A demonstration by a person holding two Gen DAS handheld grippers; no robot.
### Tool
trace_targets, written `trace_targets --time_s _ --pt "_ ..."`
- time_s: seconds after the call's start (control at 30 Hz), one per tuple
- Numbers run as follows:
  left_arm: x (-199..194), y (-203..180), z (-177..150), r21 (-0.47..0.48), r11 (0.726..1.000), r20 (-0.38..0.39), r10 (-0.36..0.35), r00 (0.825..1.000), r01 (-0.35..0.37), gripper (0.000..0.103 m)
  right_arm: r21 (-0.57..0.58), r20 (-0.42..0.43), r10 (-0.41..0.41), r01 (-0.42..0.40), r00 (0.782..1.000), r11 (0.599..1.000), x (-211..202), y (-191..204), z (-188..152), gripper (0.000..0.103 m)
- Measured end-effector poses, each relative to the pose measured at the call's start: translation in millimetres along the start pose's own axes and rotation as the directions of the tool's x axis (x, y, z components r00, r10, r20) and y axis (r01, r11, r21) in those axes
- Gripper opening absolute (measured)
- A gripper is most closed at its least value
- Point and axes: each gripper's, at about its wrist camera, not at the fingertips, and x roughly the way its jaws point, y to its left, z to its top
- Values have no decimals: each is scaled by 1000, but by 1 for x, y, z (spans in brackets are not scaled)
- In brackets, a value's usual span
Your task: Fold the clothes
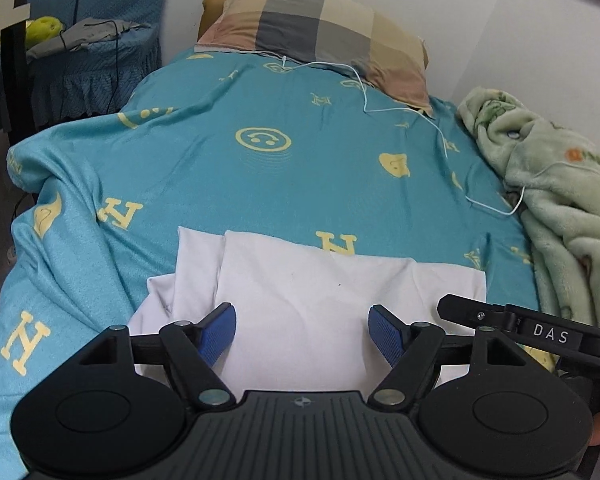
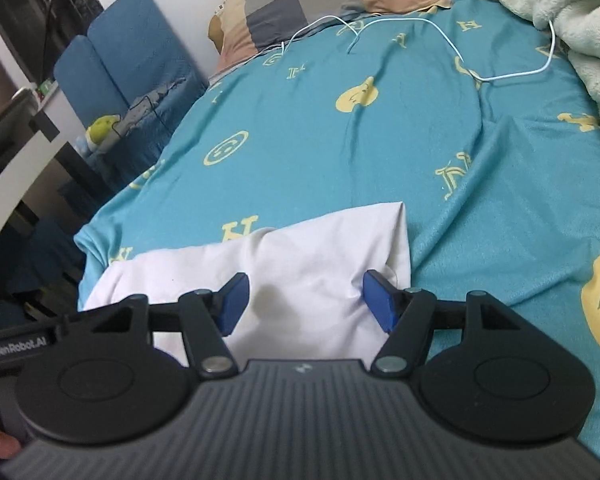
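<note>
A white garment [image 1: 300,288] lies partly folded on the teal bedspread [image 1: 260,168] near the bed's front edge. It also shows in the right wrist view [image 2: 300,264]. My left gripper [image 1: 302,330] is open, its blue pads [image 1: 220,332] apart above the garment's near part. My right gripper [image 2: 306,302] is open over the garment's right end, holding nothing. The other gripper's black body [image 1: 532,336] reaches in at the right of the left wrist view.
A checked pillow [image 1: 316,36] lies at the bed's head. A green fleece blanket [image 1: 560,200] is heaped along the right side by the wall. A white cable [image 1: 440,128] trails across the bedspread. A blue covered chair [image 1: 92,68] stands left of the bed.
</note>
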Motion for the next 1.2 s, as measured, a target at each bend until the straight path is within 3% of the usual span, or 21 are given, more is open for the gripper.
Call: trace_targets --time_s 0.2,0.4,0.53,0.77,1.0,1.2 --pt "-23 -6 -2 24 1000 22 -4 1000 4 76 15 44 18 -19 999 1000 -28 6 -1 67" --pt "-66 -12 -17 34 999 59 -23 998 21 76 -47 64 4 -1 998 999 -65 22 -17 67" --pt "-80 -13 -30 51 999 65 15 998 -18 76 -84 71 5 1 997 996 -75 27 -28 66" --pt "-53 -9 -46 81 994 -29 74 997 -72 76 -117 -64 -53 46 997 992 -45 19 -44 64" --pt "-76 -4 -48 -22 999 -33 49 998 -49 76 -51 -17 -22 21 1000 998 -80 20 -38 65" --pt "-125 -4 -66 -156 986 -16 -66 998 63 80 -35 1 -33 33 999 999 -125 32 -25 65"
